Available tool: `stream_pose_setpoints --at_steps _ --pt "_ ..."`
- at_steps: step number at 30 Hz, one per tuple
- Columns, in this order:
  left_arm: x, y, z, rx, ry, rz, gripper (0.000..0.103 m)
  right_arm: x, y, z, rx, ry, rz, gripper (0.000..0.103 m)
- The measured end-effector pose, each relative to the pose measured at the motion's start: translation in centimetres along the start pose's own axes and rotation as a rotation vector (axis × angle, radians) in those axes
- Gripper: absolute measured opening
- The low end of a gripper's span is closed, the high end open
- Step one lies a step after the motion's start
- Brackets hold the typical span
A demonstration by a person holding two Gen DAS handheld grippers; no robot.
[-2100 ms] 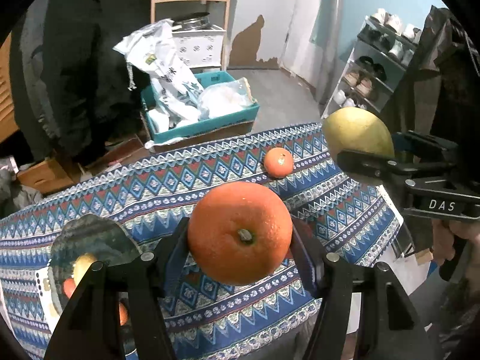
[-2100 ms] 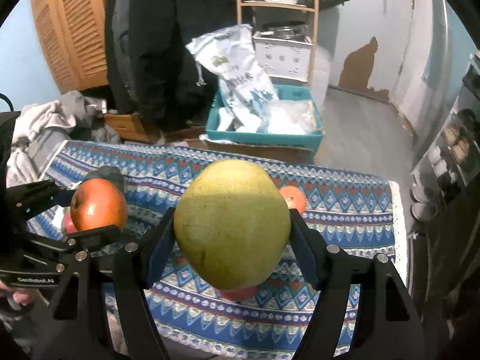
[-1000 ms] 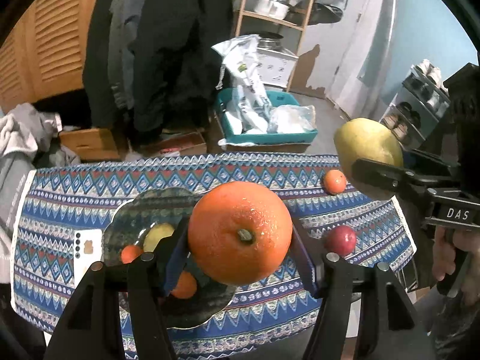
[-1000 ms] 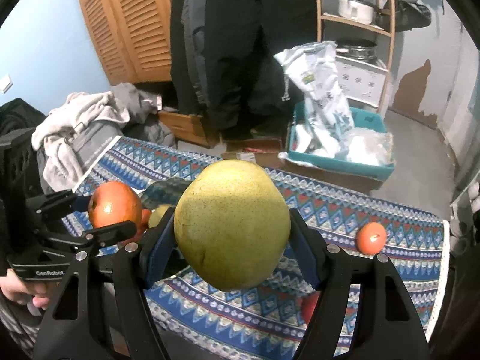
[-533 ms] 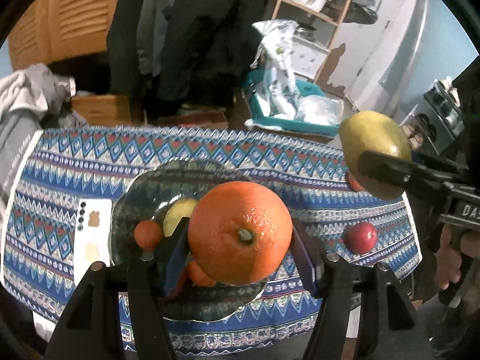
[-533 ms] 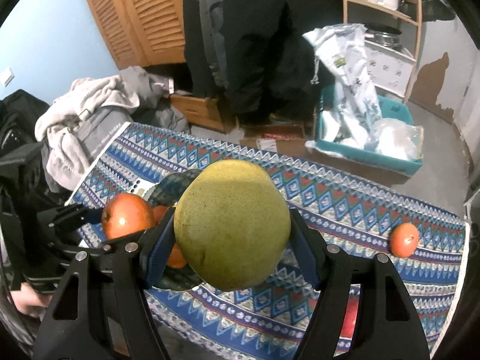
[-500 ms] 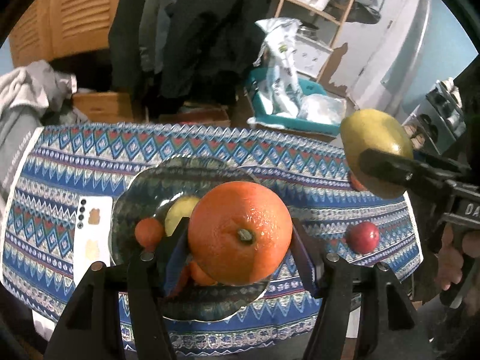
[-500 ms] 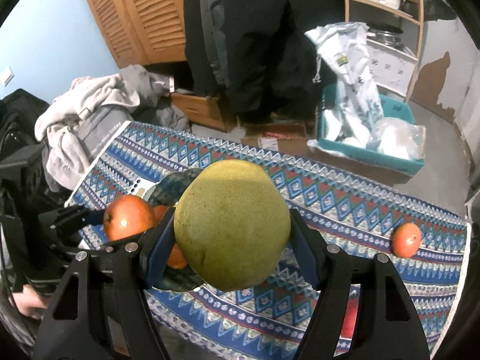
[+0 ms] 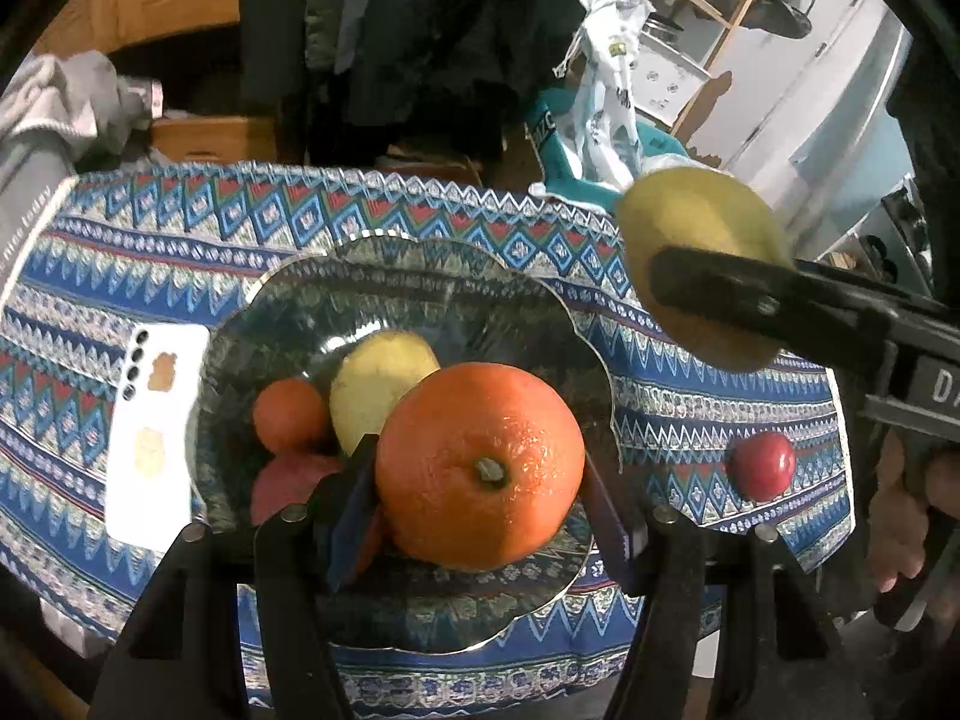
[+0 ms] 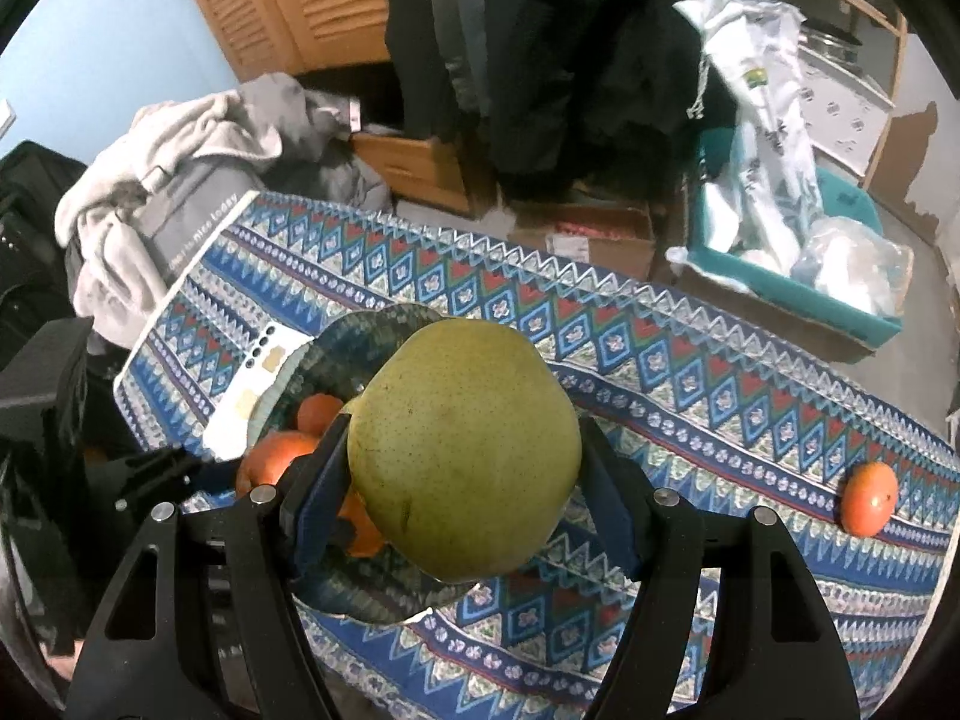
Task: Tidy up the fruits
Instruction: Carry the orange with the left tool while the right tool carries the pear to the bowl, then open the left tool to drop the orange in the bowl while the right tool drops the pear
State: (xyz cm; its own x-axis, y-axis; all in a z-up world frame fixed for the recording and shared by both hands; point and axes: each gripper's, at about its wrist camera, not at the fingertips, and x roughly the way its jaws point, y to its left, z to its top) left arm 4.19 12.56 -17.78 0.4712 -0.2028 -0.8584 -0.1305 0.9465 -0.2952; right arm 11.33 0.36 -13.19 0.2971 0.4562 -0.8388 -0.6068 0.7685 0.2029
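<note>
The left gripper (image 9: 480, 480) clamps an orange (image 9: 480, 465) above the near side of the glass bowl (image 9: 528, 312), which holds what look like four fruits already. The right gripper (image 10: 465, 480) clamps a pear (image 10: 465, 456) just above the bowl's right rim. Both wait to be released. A red fruit (image 9: 762, 467) and a small orange (image 10: 869, 498) lie on the tablecloth (image 9: 180, 228), right of both grippers. A phone (image 9: 153, 426) touches the bowl's left edge.

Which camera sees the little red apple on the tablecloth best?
The left wrist view: the red apple lies whole on the tablecloth, unblocked. In the right wrist view, the pear and tool cover that spot, so I cannot find it.
</note>
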Motion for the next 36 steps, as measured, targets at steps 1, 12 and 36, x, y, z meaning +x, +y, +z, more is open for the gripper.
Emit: stream_pose_setpoints --at_steps 1,12,36 --pt "0.3 0.1 -0.1 -0.008 0.007 -0.006 0.065 0.4 0.1 0.1 -0.001 0.006 0.001 0.072" --pt "4.0 -0.3 -0.6 -0.063 0.096 -0.025 0.065 4.2 -0.3 0.4 0.013 0.063 0.019 0.072" --pt "1.0 4.1 0.2 -0.143 0.022 0.103 0.076 8.7 0.7 1.0 0.014 0.136 0.055 0.072"
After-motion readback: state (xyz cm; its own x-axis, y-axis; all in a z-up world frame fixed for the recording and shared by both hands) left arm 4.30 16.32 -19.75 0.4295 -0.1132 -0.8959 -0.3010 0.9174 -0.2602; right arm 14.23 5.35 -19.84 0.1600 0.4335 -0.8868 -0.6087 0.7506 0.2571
